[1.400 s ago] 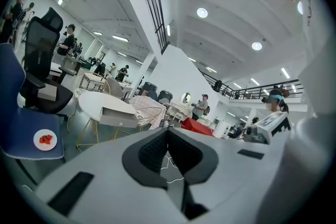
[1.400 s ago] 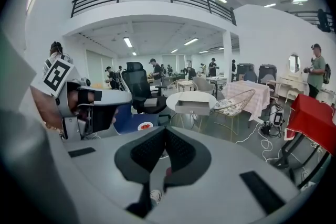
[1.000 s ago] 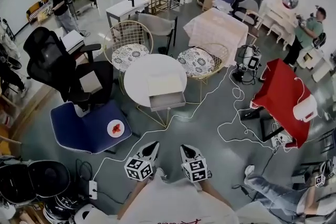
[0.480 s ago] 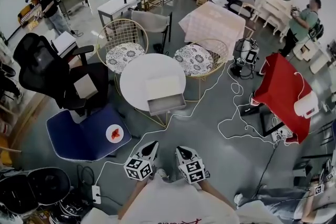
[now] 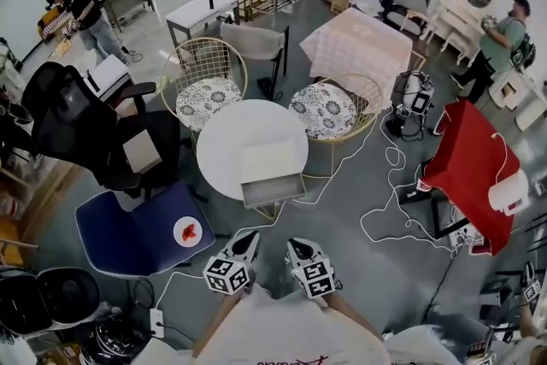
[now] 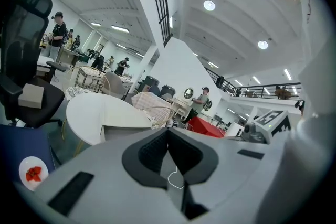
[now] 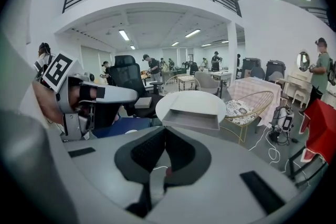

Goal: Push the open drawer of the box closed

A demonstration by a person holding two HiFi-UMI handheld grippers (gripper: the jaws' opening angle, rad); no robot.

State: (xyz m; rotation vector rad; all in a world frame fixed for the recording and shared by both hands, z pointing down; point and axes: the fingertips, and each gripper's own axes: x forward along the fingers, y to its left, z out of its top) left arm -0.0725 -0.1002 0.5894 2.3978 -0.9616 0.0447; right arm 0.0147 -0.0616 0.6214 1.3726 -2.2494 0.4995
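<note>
A round white table carries a low beige box. Its grey drawer stands pulled out toward me, past the table's near edge. Both grippers are held low and close to my body, well short of the table: the left gripper and the right gripper, side by side, each shut with nothing between the jaws. The right gripper view looks straight at the open drawer beyond the shut jaws. In the left gripper view the table lies ahead to the left of the shut jaws.
A blue seat with a white plate stands left of my path, with a black office chair behind it. Two gold wire chairs stand beyond the table. White cables trail on the floor at right, near a red-covered table.
The table and drawer have come a little closer in the head view. Both grippers keep their place before my body, still shut.
</note>
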